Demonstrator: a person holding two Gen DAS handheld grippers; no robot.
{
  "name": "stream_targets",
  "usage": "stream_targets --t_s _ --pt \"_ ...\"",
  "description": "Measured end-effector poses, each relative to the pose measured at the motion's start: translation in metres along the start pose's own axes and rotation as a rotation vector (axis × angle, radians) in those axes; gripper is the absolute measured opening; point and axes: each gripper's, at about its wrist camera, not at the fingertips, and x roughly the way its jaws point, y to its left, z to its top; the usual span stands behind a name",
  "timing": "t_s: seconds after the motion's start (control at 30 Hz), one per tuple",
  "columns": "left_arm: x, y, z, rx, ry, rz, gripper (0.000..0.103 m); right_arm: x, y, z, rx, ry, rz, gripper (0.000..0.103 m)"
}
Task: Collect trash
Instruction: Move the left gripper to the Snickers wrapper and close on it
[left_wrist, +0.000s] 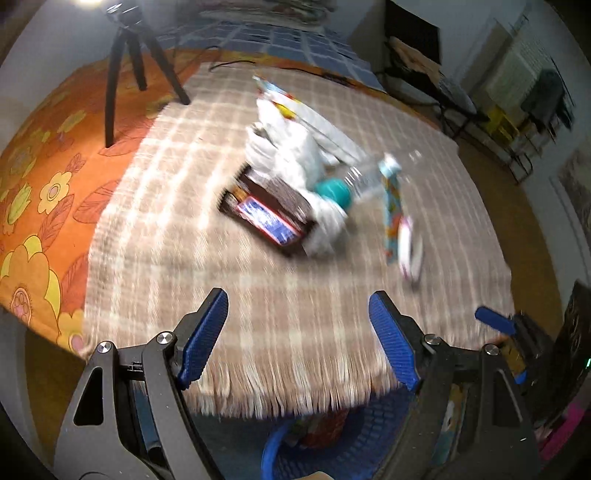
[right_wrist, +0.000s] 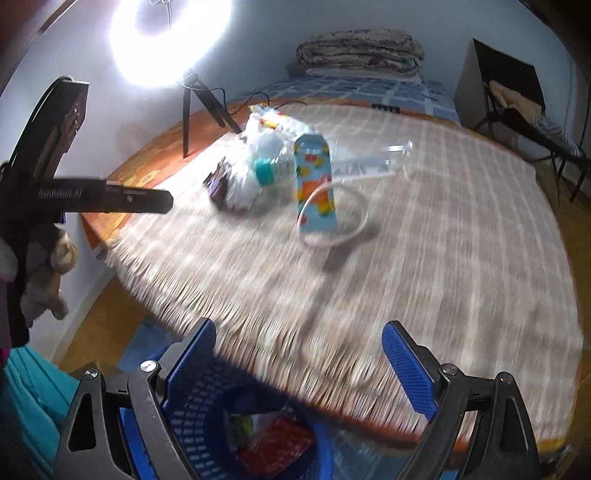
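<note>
Covering the bed, a beige checked blanket carries the heap of white plastic bags, bottle and wrappers near its far edge; below the near edge waits a blue slatted plastic basket, already holding wrappers. Left gripper and right gripper hang empty, jaws apart, likely ready to fetch more.

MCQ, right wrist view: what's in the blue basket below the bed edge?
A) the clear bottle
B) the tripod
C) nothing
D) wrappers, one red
D: the basket holds a red wrapper and other packets; the bottle and tripod are up on the bed.
</note>
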Motion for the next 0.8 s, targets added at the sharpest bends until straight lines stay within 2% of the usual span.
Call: stream_targets --t_s 0.2,0.47,0.73,0.8 --pt "0.019 0.021 0.034 -0.115 0.003 0.000 0.081 0.017 -0.010 0.028 0.013 -0.002 0.014 0.093" --pt "0.049 0.033 0.061 -0.197 0.024 0.001 0.081 0.042 -0.027 0.054 0.059 0.013 0.014 0.092" --pt "0.066 0.038 0.077 -0.211 0.018 0.051 0.081 0.055 -0.024 0.068 0.038 0.017 0.007 0.092" --pt "0.071 0.038 0.078 -0.199 0.022 0.080 0.077 0.058 -0.022 0.069 0.020 0.020 -0.011 0.092"
